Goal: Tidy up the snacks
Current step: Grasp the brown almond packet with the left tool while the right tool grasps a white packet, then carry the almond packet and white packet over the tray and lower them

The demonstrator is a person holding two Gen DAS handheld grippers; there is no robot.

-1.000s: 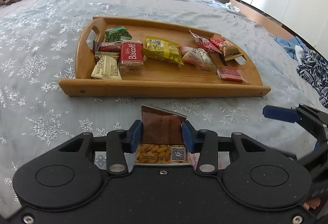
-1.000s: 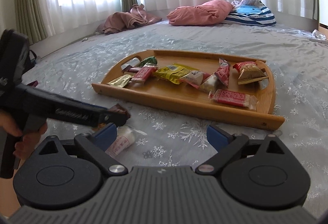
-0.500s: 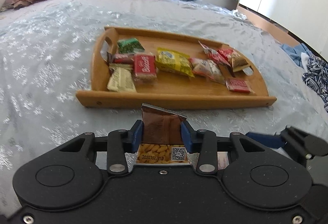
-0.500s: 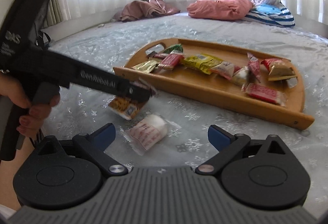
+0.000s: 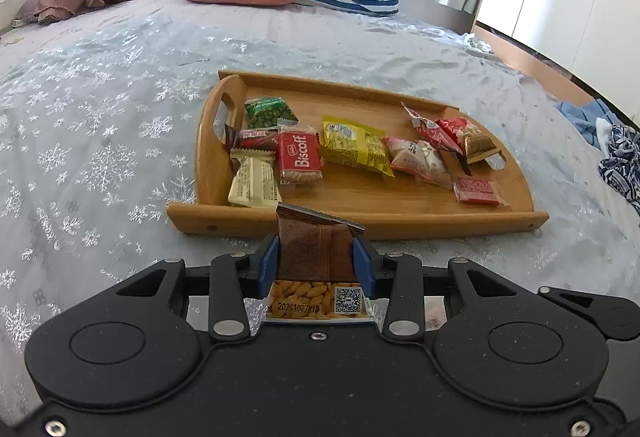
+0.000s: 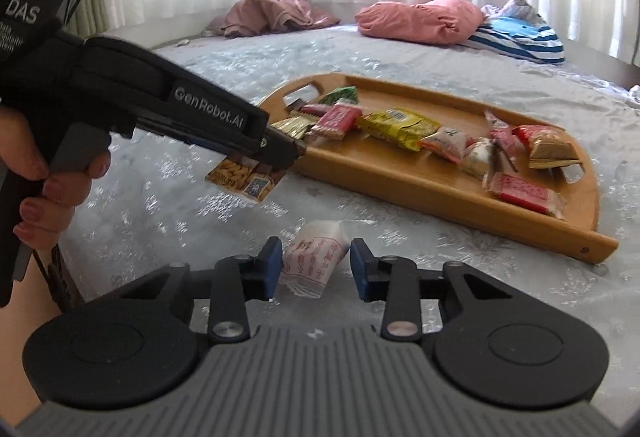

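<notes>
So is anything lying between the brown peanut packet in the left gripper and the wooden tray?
Nothing visible does. The brown peanut packet is clamped in the left gripper, and only bare bedspread lies before the wooden tray, whose low front rim it must clear.

white snack packet (image 6: 312, 261) print blurred, unreadable; contact with right gripper (image 6: 314, 269) pads unclear; blue clothes (image 5: 616, 141) cut by right edge.

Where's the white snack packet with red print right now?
In the right wrist view, the white packet lies on the bedspread between the closing jaws of the right gripper, in front of the wooden tray.
</notes>
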